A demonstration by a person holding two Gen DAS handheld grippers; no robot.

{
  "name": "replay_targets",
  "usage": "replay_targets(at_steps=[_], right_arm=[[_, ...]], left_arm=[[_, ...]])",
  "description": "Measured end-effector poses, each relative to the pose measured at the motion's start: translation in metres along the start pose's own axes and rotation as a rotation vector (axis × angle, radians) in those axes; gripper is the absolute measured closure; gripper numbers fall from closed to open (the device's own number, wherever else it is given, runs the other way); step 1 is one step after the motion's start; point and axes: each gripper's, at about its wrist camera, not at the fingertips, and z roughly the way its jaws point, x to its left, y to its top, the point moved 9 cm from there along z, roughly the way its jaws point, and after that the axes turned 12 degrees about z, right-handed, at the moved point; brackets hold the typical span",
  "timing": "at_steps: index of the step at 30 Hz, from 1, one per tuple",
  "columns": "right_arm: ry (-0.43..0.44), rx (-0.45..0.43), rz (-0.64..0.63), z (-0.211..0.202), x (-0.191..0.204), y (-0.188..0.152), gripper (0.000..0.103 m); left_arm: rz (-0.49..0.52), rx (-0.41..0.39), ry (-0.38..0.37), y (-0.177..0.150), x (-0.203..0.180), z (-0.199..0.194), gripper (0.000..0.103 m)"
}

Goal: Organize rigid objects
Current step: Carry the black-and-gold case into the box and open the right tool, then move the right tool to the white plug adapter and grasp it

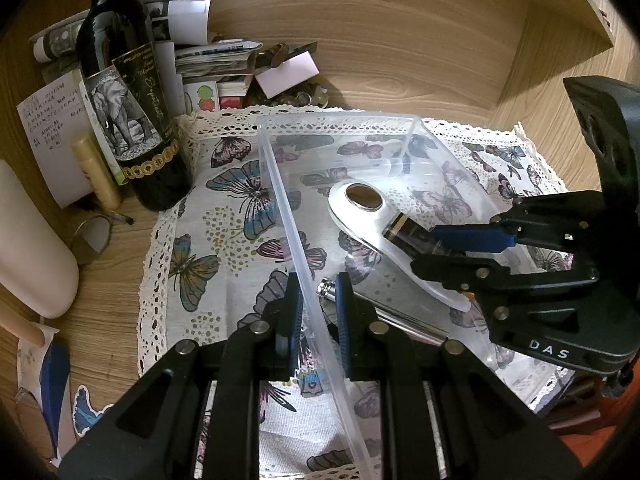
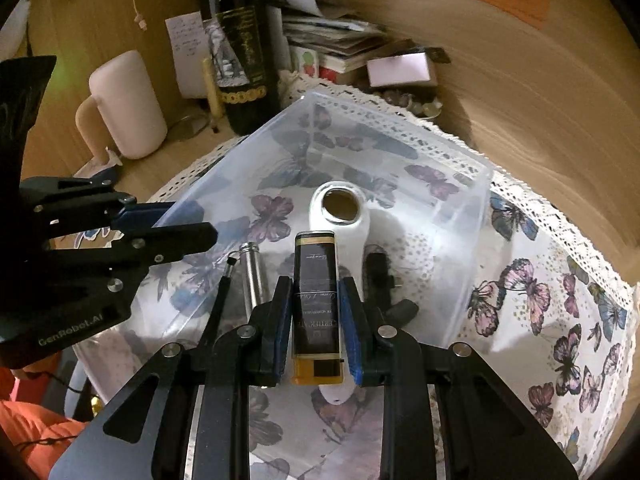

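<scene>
A clear plastic box [image 1: 280, 184] [image 2: 464, 240] stands on a butterfly cloth. My left gripper [image 1: 316, 308] [image 2: 188, 224] is shut on the box's left wall. My right gripper [image 2: 316, 308] [image 1: 444, 246] is shut on a black and amber lighter [image 2: 316, 296] [image 1: 412, 236] and holds it inside the box. Under the lighter lies a white flat tool with a round hole [image 2: 340, 204] [image 1: 360, 204]. A silver metal tube [image 2: 253, 272] [image 1: 332, 292] and a thin dark stick [image 2: 224, 292] lie in the box too.
A dark wine bottle [image 1: 128, 112] [image 2: 240, 56] stands left of the box. A pale pink cup [image 2: 128, 104] [image 1: 32, 240], papers and booklets [image 1: 216, 64] and small trinkets [image 1: 296, 96] crowd the back. A wooden wall [image 1: 440, 48] rises behind the cloth [image 2: 560, 280].
</scene>
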Motion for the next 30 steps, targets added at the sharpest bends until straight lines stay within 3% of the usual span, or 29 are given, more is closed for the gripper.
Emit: replay_targets(at_steps=[11,18,24,28,30], right_arm=[[-0.023,-0.081,0.046,-0.026,-0.016,0.010,0.081],[-0.092,-0.175,0.147,-0.064,-0.059,0.013,0.077],[-0.183,-0.205,0.237,-0.085,-0.101,-0.002,0.071],[-0.218,-0.183,0.284,-0.086,-0.119,-0.023,0.061],[-0.227,-0.167,0.305,-0.083,-0.125,-0.035,0.060]], left_arm=[[0.001,0.002,0.003,0.000,0.000,0.000,0.087],[0.006,0.004,0.009,-0.001,-0.001,0.000,0.087],[0.006,0.005,0.009,-0.001,-0.001,0.000,0.087],[0.006,0.006,0.009,-0.001,-0.001,0.000,0.087],[0.007,0.006,0.010,-0.001,-0.001,0.000,0.087]])
